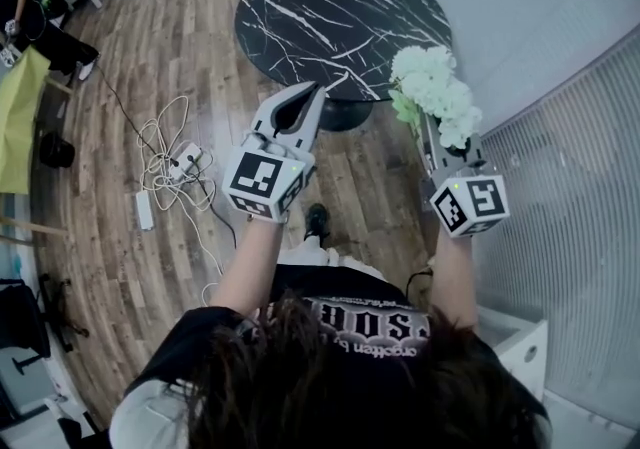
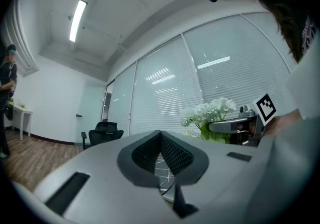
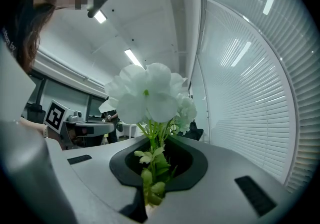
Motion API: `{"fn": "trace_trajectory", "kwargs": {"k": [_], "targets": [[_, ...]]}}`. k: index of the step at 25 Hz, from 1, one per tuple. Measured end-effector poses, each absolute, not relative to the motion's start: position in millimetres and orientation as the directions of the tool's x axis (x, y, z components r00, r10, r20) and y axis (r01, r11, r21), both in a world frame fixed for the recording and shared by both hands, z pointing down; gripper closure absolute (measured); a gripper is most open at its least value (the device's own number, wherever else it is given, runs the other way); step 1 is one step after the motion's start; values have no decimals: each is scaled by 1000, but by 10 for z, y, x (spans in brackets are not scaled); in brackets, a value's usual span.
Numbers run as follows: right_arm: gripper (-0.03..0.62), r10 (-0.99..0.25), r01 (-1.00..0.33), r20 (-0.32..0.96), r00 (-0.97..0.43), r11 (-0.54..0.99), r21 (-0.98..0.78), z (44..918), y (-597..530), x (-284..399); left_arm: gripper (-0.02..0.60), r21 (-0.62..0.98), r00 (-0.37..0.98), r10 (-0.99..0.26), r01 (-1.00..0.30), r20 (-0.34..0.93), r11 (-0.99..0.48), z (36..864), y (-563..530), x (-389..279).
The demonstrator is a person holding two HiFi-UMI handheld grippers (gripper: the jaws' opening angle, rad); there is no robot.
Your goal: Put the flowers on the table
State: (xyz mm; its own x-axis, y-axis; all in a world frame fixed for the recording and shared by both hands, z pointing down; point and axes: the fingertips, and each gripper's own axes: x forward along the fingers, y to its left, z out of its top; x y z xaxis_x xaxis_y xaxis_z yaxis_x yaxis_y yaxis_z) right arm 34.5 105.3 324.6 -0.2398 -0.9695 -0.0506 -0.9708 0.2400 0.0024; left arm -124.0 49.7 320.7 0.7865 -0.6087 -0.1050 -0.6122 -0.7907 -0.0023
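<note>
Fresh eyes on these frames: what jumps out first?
The white flowers, gripped by their green stems in the right claw at the right of the head view, over the near edge of the round black marble table. Next, the left claw in the middle, shut and empty. Then the white cables tangled on the wood floor at the left.

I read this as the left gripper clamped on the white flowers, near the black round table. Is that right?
Wrong gripper: the right gripper is clamped on the white flowers, with the stems pinched between its jaws, as the right gripper view shows. They are near the black round table.
</note>
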Motion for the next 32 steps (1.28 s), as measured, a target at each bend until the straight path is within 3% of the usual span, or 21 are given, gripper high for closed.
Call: {"fn": "trace_trajectory", "kwargs": {"k": [17, 32], "targets": [[543, -983, -983, -42, -181, 181, -1, 3180, -342, 651, 580, -5, 833, -539, -544, -124, -839, 3070, -1065, -891], [543, -994, -994, -18, -106, 106, 11, 3251, -824, 997, 580, 29, 855, -508, -508, -107, -861, 3182, -1660, -614]]}}
